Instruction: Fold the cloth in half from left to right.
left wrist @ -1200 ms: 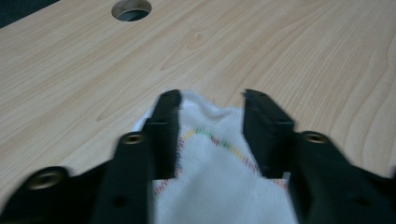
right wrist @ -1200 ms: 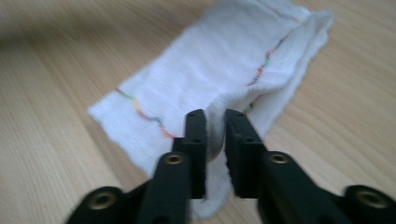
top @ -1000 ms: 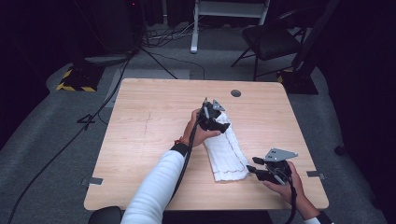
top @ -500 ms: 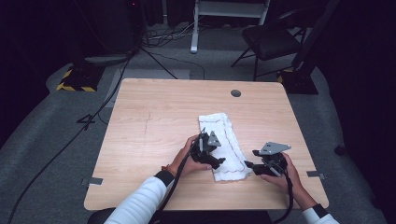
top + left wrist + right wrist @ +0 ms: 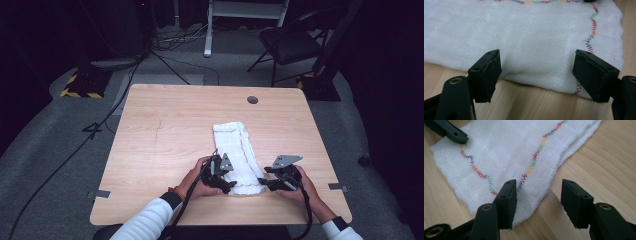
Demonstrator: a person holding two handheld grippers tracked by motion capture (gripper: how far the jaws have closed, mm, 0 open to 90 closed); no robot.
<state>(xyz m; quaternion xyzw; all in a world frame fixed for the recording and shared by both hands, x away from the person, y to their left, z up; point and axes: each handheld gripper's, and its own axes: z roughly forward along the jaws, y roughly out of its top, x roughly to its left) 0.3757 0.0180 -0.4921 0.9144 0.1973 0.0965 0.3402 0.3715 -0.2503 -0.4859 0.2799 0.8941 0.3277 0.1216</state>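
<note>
The white cloth (image 5: 239, 157) lies flat on the wooden desk (image 5: 165, 135) as a long folded strip. It runs from near the middle of the desk toward the person's edge, a little right of centre. Its border carries a zigzag stitch in many colours (red, blue, green and yellow), which is clear in both gripper views.

The left claw (image 5: 223, 184) is at the near left corner of the cloth, held in the person's left hand (image 5: 196, 179). In the left gripper view its two black jaws stand wide apart, one on each side of the near edge of the cloth (image 5: 534, 47), and their pads do not press on it. The jaws have just been closing a little, but they are released and grasp nothing.

The right claw (image 5: 266, 183) is at the near right corner, held in the right hand (image 5: 300, 187). In the right gripper view one jaw stands over the stitched edge of the cloth (image 5: 506, 152) and the other over bare wood, with a clear gap between them. These jaws also have just been closing somewhat. They seem to hover just above the fabric, but contact is hard to judge. This claw is released too.

The two claws are near each other, with the near end of the cloth between them. A dark round hole (image 5: 252, 100) sits near the far edge of the desk.
</note>
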